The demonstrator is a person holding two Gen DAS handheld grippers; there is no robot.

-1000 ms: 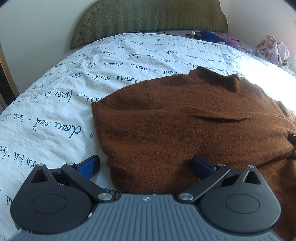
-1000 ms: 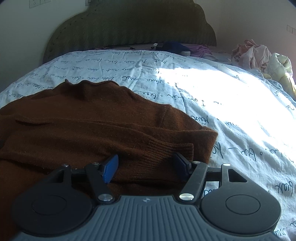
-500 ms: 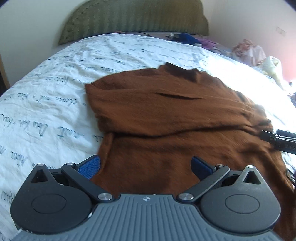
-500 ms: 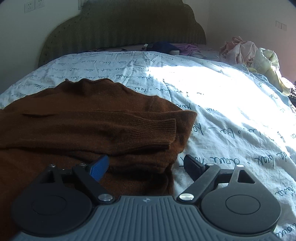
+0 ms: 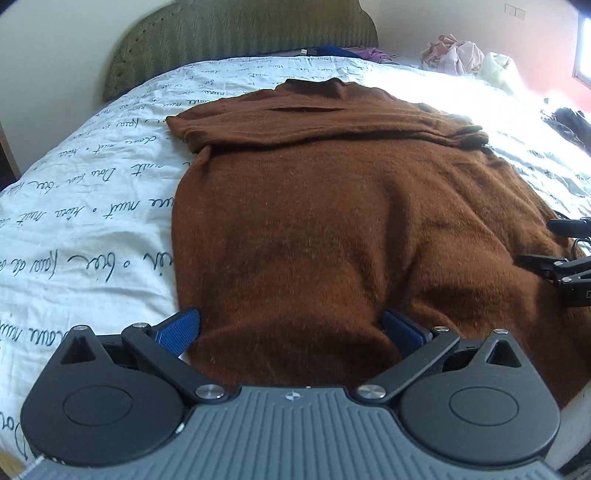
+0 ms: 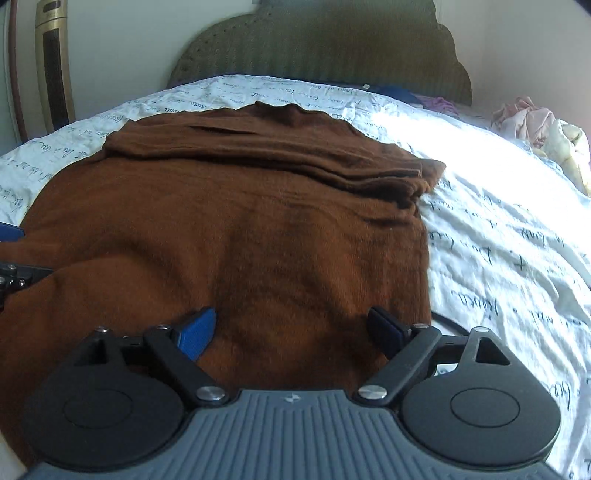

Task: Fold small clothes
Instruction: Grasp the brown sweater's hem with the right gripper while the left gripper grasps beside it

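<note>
One brown knit sweater (image 5: 332, 221) lies flat on the white script-printed duvet (image 5: 85, 206), collar toward the green headboard (image 5: 240, 33) at 12 o'clock, both sleeves folded across the chest. Its hem lies nearest both grippers.

Left gripper (image 5: 291, 328): jaws spread wide, holding nothing. Its left pad sits at the sweater's left side edge, the right pad over the knit, so the hem corner lies between them; contact cannot be judged.

Right gripper (image 6: 291, 328): jaws likewise wide apart and gripping nothing. Left pad is over the fabric, right pad close to the sweater's right side edge, where a dark cable (image 6: 448, 323) curves on the duvet.

Open room: bare duvet runs along the sweater's left edge at 9 o'clock, and a broad sunlit stretch at 3 o'clock.

Count: one sweater, two grippers, one pile of pale pink and cream clothes (image 6: 535, 125) at 2 o'clock, well apart, blue and purple items (image 6: 417, 96) by the headboard. One gold tower fan (image 6: 51, 62) stands at 10 o'clock.
</note>
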